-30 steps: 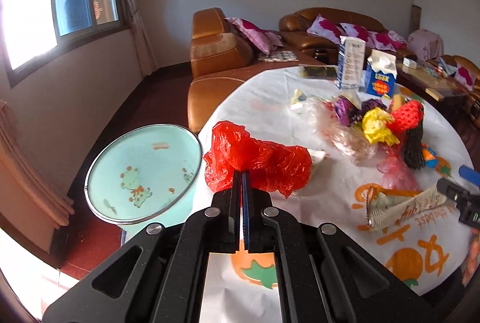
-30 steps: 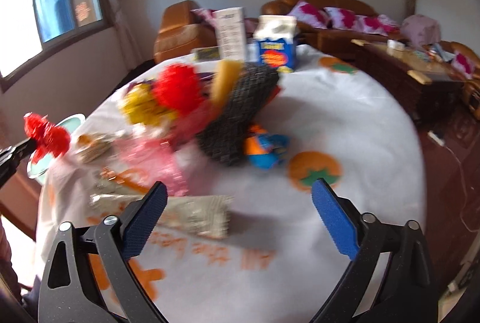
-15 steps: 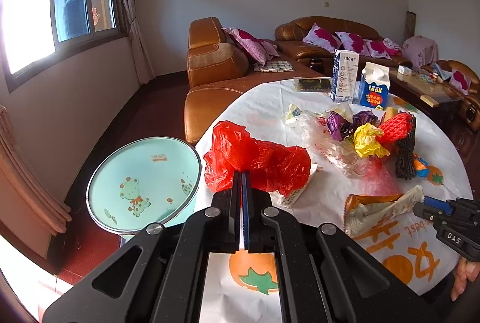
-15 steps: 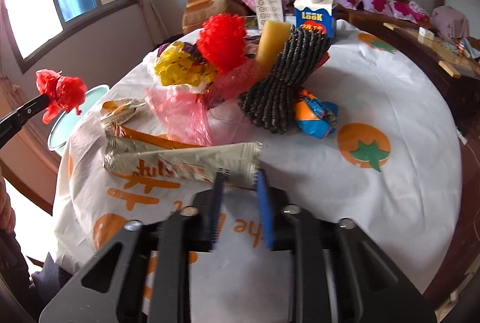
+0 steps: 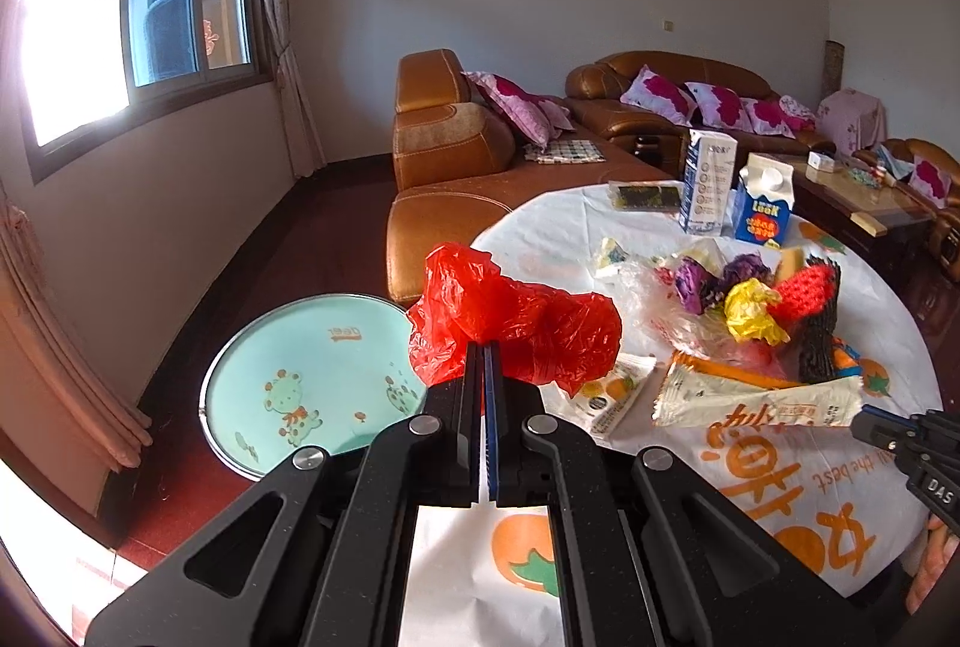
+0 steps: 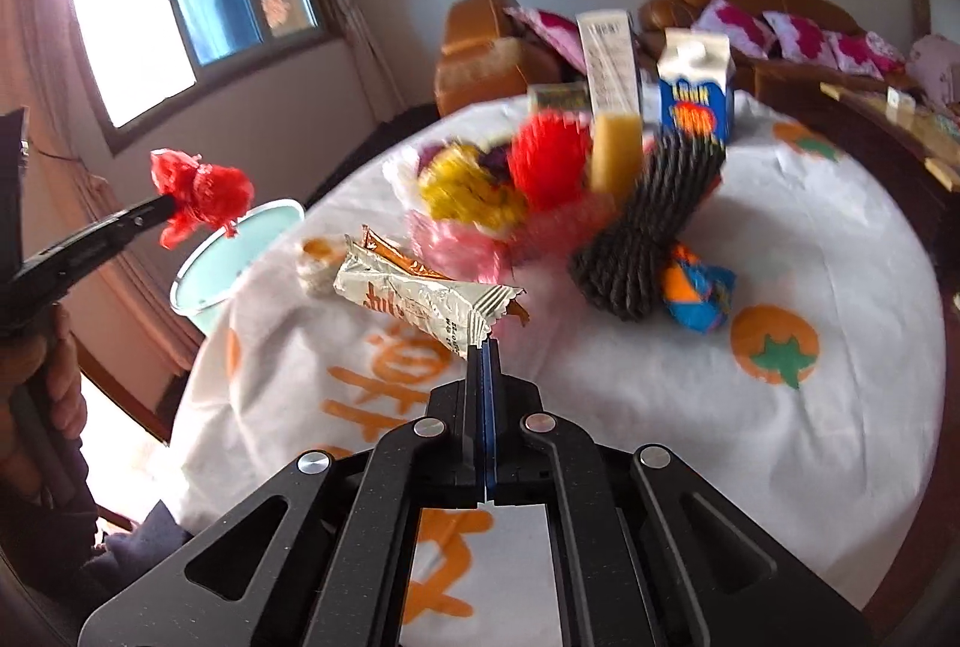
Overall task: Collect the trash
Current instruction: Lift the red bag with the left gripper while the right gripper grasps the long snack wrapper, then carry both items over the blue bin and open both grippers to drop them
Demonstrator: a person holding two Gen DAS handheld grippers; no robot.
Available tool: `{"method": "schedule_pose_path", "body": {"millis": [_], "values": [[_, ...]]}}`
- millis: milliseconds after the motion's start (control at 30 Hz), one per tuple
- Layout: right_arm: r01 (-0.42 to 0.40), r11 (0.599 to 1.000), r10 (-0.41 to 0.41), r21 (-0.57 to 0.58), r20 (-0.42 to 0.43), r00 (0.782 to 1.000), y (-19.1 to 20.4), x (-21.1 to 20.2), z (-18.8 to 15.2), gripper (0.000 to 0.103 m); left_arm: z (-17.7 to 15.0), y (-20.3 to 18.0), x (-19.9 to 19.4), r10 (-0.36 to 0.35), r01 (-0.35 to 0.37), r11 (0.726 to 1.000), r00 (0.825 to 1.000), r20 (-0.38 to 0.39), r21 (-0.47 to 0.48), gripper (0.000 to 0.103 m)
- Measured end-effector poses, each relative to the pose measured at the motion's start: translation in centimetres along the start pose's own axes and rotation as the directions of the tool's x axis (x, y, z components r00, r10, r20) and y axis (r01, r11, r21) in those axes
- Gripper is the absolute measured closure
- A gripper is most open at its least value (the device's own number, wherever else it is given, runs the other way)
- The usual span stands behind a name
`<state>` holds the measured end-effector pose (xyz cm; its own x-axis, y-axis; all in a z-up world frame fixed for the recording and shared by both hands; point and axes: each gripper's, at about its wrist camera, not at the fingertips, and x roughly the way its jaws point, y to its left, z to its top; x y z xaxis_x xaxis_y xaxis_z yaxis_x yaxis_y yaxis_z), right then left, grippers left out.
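Now the left gripper (image 5: 483, 347) pinches a crumpled red plastic bag (image 5: 516, 329) in the air beside the teal bin (image 5: 312, 389). Rightward, the right gripper (image 6: 486, 344) clamps a snack wrapper (image 6: 420, 302), lifted over the table (image 6: 840, 437); foam nets (image 6: 648, 227) and cartons (image 6: 696, 89) crowd behind.

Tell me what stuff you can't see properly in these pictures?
- Left wrist view: the snack packet is half hidden behind the red plastic bag; the right gripper is cut off by the edge.
- Right wrist view: the pile of yellow and red wrappers is blurred; the basin is partly hidden by the table.
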<state>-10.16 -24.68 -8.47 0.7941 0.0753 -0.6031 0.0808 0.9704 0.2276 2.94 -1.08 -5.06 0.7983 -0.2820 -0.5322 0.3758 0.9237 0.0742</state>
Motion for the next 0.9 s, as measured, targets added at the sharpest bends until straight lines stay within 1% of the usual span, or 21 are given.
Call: {"method": "schedule_pose_path", "body": {"millis": [133, 233, 300, 433, 567, 667, 700, 767, 867, 900], "values": [[-0.023, 0.999, 0.024, -0.023, 0.047, 0.999, 0.7, -1.1, 0.6, 0.102, 0.4, 0.7, -0.2, 0.044, -0.044, 0.999, 0.999, 0.013, 0.005, 0.102], [-0.027, 0.999, 0.029, -0.036, 0.065, 0.997, 1.2, -1.2, 1.2, 0.102, 0.5, 1.1, 0.0, 0.083, -0.083, 0.996, 0.996, 0.013, 0.016, 0.102], [-0.033, 0.999, 0.036, -0.040, 0.072, 0.997, 1.4, -0.9, 1.9, 0.102, 0.4, 1.4, 0.3, 0.118, -0.118, 0.993, 0.993, 0.009, 0.026, 0.102], [-0.039, 0.997, 0.045, -0.061, 0.088, 0.995, 2.0, -0.1, 3.2, 0.102, 0.5, 2.7, 0.7, 0.172, -0.172, 0.985, 0.985, 0.000, 0.017, 0.102], [-0.059, 0.995, 0.067, -0.079, 0.102, 0.993, 3.1, 0.7, 4.8, 0.102, 0.6, 4.1, 0.9, 0.225, -0.225, 0.974, 0.974, -0.010, 0.011, 0.102], [-0.075, 0.992, 0.085, -0.103, 0.102, 0.991, 4.1, 1.6, 5.9, 0.102, 0.6, 5.3, 1.3, 0.274, -0.274, 0.962, 0.962, -0.022, 0.012, 0.102], [-0.079, 0.990, 0.090, -0.114, 0.100, 0.991, 4.5, 2.0, 6.3, 0.102, 0.6, 5.8, 1.5, 0.297, -0.297, 0.955, 0.954, -0.026, 0.014, 0.102], [-0.088, 0.987, 0.101, -0.131, 0.096, 0.990, 5.2, 2.7, 7.0, 0.102, 0.5, 6.7, 1.6, 0.322, -0.322, 0.947, 0.946, -0.029, 0.013, 0.102], [-0.108, 0.983, 0.121, -0.147, 0.081, 0.989, 6.2, 4.1, 8.1, 0.102, 0.3, 7.7, 2.1, 0.389, -0.387, 0.921, 0.921, -0.031, 0.037, 0.102], [-0.112, 0.982, 0.126, -0.155, 0.078, 0.989, 6.6, 4.5, 8.5, 0.102, 0.3, 8.0, 2.2, 0.399, -0.398, 0.917, 0.916, -0.033, 0.038, 0.102]]}}
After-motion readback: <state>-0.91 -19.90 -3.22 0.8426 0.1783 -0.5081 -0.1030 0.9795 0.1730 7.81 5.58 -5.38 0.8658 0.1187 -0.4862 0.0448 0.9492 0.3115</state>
